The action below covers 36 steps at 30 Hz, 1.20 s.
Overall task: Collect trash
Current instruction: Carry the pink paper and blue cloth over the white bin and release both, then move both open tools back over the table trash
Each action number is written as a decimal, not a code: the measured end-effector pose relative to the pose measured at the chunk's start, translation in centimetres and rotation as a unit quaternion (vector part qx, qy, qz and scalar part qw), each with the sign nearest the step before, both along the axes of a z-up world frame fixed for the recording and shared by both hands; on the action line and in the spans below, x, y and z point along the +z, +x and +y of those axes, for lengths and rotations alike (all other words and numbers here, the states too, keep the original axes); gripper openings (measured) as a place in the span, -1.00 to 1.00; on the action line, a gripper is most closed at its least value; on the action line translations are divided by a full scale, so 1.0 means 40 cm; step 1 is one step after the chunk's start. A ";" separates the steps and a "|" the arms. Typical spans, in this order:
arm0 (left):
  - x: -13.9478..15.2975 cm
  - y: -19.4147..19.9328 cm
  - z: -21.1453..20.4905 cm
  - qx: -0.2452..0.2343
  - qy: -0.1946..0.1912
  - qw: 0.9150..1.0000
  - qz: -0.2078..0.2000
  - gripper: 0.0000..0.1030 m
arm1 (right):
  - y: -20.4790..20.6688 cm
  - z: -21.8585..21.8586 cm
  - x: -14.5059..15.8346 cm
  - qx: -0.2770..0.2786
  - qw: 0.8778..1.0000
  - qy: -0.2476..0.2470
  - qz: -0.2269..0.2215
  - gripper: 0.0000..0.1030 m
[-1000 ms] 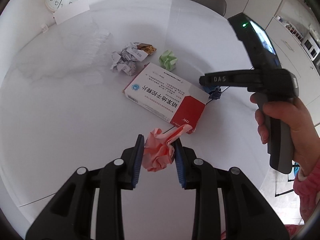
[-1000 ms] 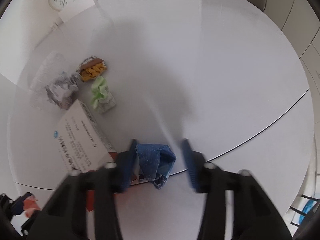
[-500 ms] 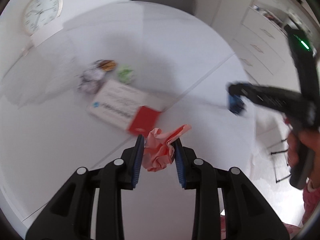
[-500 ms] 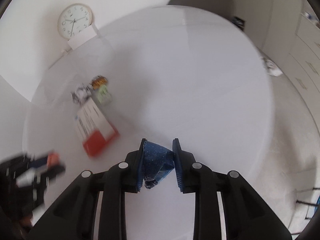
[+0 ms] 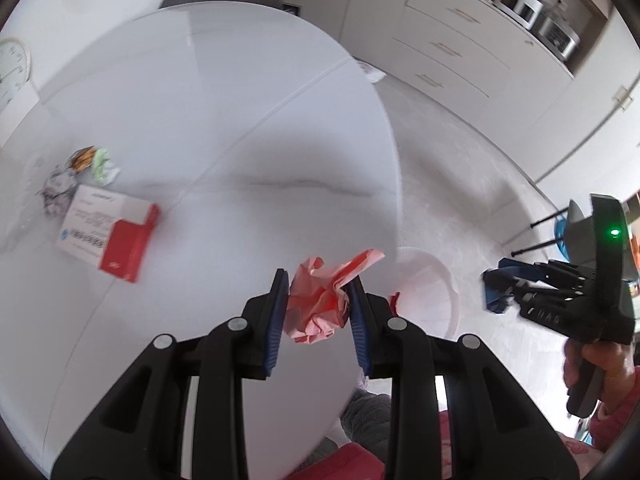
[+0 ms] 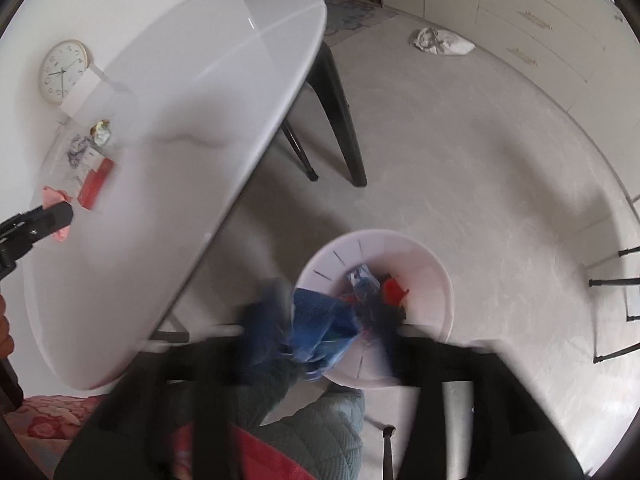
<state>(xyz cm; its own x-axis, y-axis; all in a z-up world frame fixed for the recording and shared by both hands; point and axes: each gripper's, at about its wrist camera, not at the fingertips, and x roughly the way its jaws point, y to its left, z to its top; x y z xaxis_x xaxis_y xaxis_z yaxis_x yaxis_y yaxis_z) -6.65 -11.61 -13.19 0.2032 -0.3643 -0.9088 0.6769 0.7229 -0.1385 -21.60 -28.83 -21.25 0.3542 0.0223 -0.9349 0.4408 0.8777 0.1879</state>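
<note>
A crumpled pink paper wad is pinched between the blue pads of my left gripper, which hangs over the right edge of the round white table. Just beyond that edge a white bin stands on the floor with red and blue scraps inside. My right gripper is above the bin's near rim, blurred, its jaws opening wide. The blue paper wad is still between them, and the pads no longer seem to press on it. In the left wrist view the right gripper shows at the far right.
On the table's left side lie a red-and-white box, a grey crumpled paper and a green wad. Black table legs stand behind the bin. A white cloth lies on the floor near drawers. The person's padded trousers are below.
Both hands swung right, from over the table to its edge. The right gripper carried the blue wad over the white bin and its jaws have spread. The left still grips the pink wad.
</note>
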 end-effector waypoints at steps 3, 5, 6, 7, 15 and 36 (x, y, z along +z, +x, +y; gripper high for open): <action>-0.004 -0.031 -0.039 -0.013 0.004 1.000 0.000 -0.43 | -0.028 -0.026 -0.011 -0.031 0.999 -0.033 0.002 0.95; -0.004 -0.050 -0.063 -0.021 0.006 1.000 -0.001 -0.43 | -0.040 -0.047 -0.026 -0.034 0.999 -0.012 0.012 0.95; -0.004 -0.058 -0.072 -0.023 0.007 1.000 -0.001 -0.43 | -0.039 -0.049 -0.031 -0.039 0.999 -0.009 0.013 0.95; -0.005 -0.064 -0.081 -0.026 0.008 1.000 -0.002 -0.43 | -0.050 -0.062 -0.032 -0.047 0.999 -0.008 0.012 0.95; -0.005 -0.128 -0.166 -0.074 0.011 0.997 -0.004 -0.42 | -0.123 -0.135 -0.031 -0.078 0.997 -0.002 0.012 0.95; 0.019 -0.246 -0.279 -0.182 -0.022 0.983 0.008 0.84 | -0.191 -0.177 -0.029 -0.092 0.996 -0.003 0.011 0.95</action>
<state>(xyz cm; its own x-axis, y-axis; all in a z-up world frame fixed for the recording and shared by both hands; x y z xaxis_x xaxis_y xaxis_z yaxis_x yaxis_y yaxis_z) -16.50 -22.77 -12.43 0.0386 -0.4496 -0.8924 0.8874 0.4259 -0.1762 -29.23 -35.90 -22.39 0.3305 -0.0461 -0.9427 0.5983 0.7827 0.1715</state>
